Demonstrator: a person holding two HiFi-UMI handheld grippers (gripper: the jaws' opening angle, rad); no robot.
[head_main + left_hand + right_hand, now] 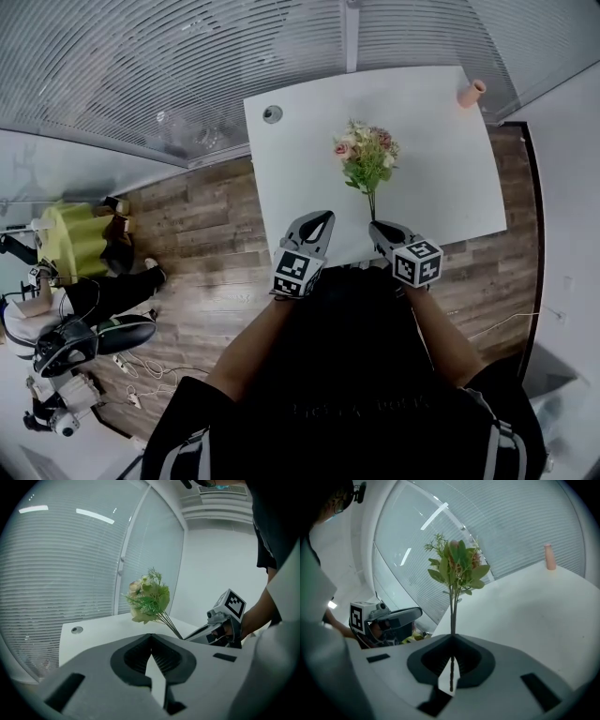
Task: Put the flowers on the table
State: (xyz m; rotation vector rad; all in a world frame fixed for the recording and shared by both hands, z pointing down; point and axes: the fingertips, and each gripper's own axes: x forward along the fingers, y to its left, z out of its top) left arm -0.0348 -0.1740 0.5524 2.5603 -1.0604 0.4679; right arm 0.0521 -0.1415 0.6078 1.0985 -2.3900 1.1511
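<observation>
I am pinching the thin stems of the flowers in my right gripper. Its jaws are pressed together on them near their lower ends, so the bunch is standing almost upright above the jaws, blooms and leaves at the top. From the head view the bunch is hanging over the near part of the white tabletop, and as far as I can judge it is not touching it. My left gripper is waiting just beside the right one with its jaws closed on nothing. To do this well, I am thinking of carrying the bunch further in from the near edge toward the bare middle, well apart from the pink vase at the far right corner. Then I would tip my wrist forward so the heads come down first and the stems lie flat. I should be feeling the stems resting on the surface before I am letting the jaws part, because a top-heavy bunch released in the air would likely drop on its blooms or roll. Opening slowly matters too, since stems this thin could cling to the ribbed pads and get dragged as I pull away. The left gripper is best staying clear, ready only to steady the stems.
</observation>
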